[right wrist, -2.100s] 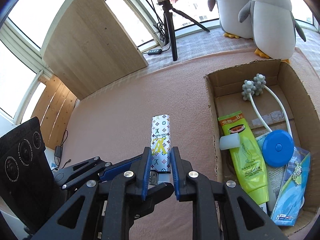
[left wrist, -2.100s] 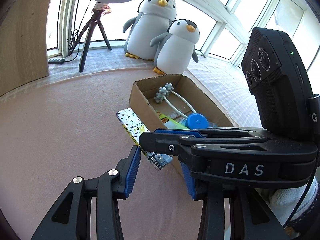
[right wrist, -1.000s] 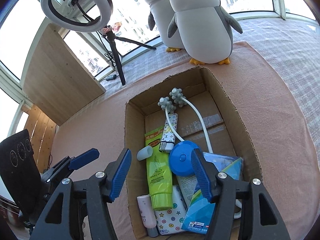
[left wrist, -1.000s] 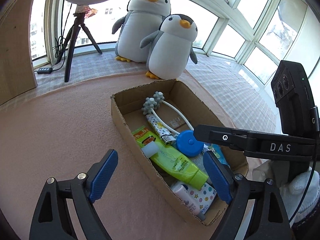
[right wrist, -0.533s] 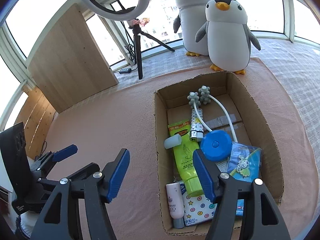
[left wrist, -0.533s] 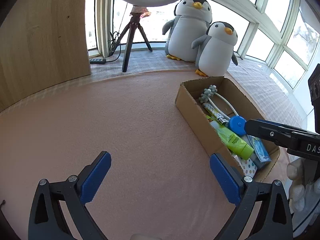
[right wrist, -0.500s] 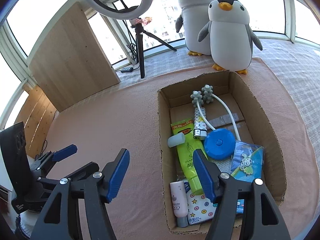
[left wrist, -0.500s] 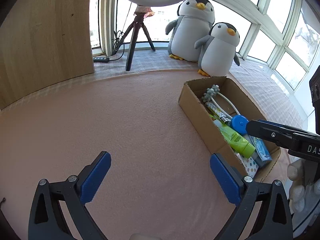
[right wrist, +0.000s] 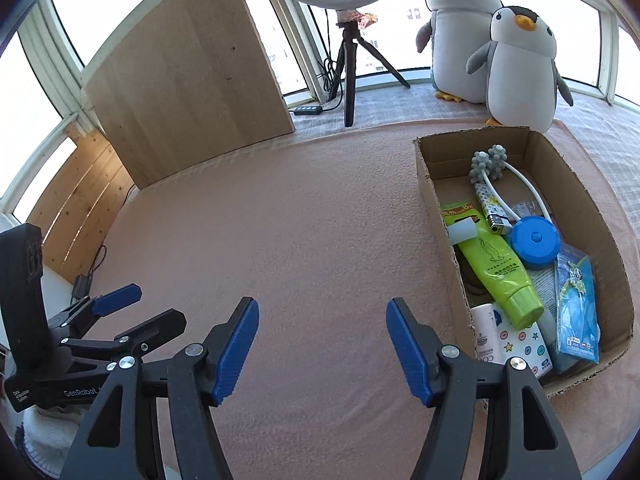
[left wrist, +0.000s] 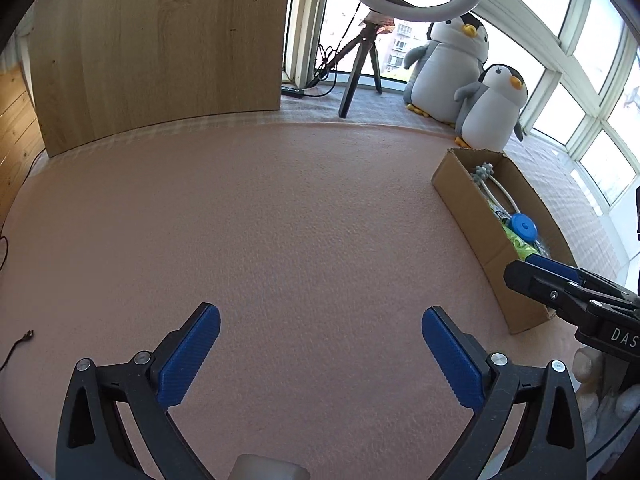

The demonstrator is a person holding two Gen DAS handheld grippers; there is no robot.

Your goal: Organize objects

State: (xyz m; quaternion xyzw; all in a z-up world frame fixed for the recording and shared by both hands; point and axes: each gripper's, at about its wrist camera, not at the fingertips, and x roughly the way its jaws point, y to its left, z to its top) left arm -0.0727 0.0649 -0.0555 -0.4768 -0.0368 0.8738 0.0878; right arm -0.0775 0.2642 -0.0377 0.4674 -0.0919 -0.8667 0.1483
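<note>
**Both claws wide open, everything sitting in the box**

Left gripper at the bottom of the left wrist view – jaws spread wide, nothing between them, just bare pink mat underneath. Same story for the right gripper in the right wrist view: spread wide, holding nothing, hovering over mat at bottom centre.

Cardboard box over on the right side of the right wrist frame, open top, packed. Inside, from the far end toward the near end:
- grey knobbly massager with white stems, up at the far end
- patterned lighter lying just below the knobs, next to the stems
- green tube running diagonally down the left half, white cap toward upper left
- blue round disc touching the tube's right side
- blue packet along the right wall
- small white bottle and a star-print pack at the near end

In the left wrist view, box at right middle, only partly visible behind the other gripper's arm.

Background stuff – two plush penguins at upper right just behind the box, ring light on a tripod top centre, wood panel upper left. Gloved fingers peeking in at lower right of the left wrist view.
</note>
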